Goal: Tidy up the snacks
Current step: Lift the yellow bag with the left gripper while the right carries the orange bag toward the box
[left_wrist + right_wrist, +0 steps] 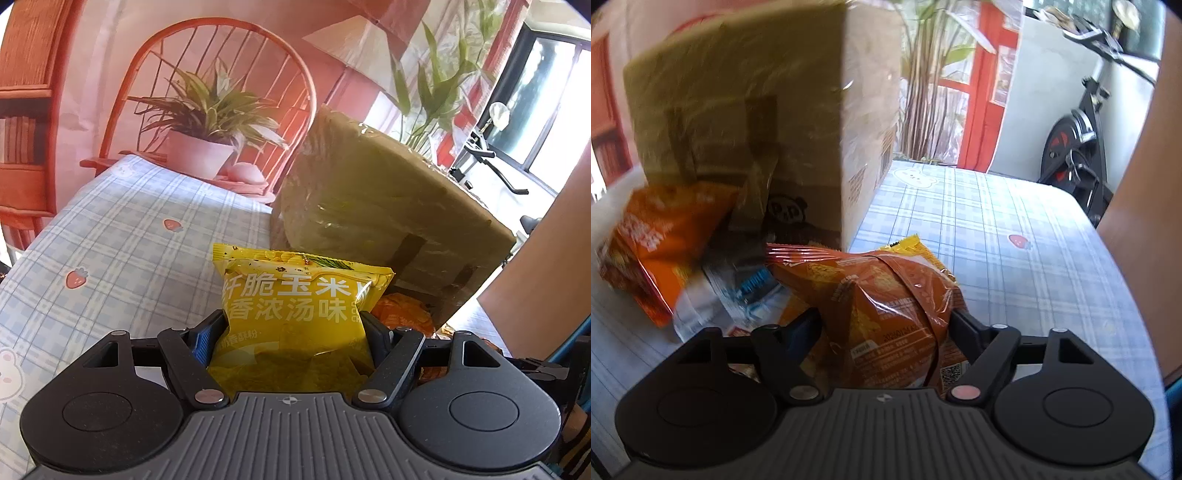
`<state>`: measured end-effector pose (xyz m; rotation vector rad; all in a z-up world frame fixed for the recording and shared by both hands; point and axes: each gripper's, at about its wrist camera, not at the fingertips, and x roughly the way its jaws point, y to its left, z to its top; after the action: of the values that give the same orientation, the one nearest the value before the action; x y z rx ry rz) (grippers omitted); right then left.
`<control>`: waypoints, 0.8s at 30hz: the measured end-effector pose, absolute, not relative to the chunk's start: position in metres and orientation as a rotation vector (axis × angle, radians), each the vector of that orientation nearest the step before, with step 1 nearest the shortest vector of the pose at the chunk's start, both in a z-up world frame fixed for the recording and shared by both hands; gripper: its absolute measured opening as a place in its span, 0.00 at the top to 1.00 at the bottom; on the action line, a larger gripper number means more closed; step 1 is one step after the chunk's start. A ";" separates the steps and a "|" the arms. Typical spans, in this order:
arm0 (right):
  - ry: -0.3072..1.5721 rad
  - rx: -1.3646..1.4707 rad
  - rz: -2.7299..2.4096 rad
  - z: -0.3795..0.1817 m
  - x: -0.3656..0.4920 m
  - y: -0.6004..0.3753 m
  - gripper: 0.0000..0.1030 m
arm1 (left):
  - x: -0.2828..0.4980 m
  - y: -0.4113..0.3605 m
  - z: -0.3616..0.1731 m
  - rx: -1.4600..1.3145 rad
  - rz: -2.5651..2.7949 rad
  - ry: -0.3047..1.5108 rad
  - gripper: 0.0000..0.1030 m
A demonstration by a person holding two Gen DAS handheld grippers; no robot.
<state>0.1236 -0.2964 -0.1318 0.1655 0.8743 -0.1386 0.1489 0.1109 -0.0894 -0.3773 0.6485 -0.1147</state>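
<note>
Covering the table, checked cloth [979, 236]; left hand-held gripper [293, 332] grasping yellow packet [295, 295], right [882, 332] brown packet [882, 295].

Yellow bag [291, 317] with white Chinese print – upright, puffy, clamped at both sides between black fingers. Brown-orange bag [882, 314], crinkled and glossy, lies between the other pair of fingers, tilted. Behind it a yellow packet [916, 251] peeks out flat. Orange bag [653, 251], blurred, sits left by a white-blue wrapper [738, 291] – all near the box [757, 110], which is cardboard, taped.
</note>
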 end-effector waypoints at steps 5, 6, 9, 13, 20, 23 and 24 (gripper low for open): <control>0.829 0.243 -0.167 -0.120 0.111 -0.299 0.30 | 0.148 0.111 -0.087 -0.380 -0.120 0.639 0.25; 0.818 0.256 -0.172 -0.117 0.109 -0.298 0.30 | 0.148 0.112 -0.086 -0.382 -0.121 0.636 0.25; 0.782 0.289 -0.181 -0.105 0.102 -0.299 0.30 | 0.148 0.113 -0.082 -0.382 -0.126 0.621 0.25; 0.739 0.302 -0.186 -0.088 0.098 -0.297 0.30 | 0.146 0.112 -0.072 -0.379 -0.138 0.596 0.25; 0.671 0.305 -0.179 -0.057 0.098 -0.292 0.31 | 0.147 0.110 -0.049 -0.345 -0.169 0.546 0.25; 0.637 0.303 -0.169 -0.042 0.100 -0.290 0.31 | 0.148 0.109 -0.037 -0.326 -0.188 0.490 0.25; 0.625 0.303 -0.166 -0.037 0.101 -0.289 0.31 | 0.149 0.108 -0.033 -0.323 -0.194 0.481 0.25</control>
<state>0.1014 -0.2892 -0.0373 0.3034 0.6252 -0.1662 0.1489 0.1081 -0.0325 -0.3230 0.4806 -0.1940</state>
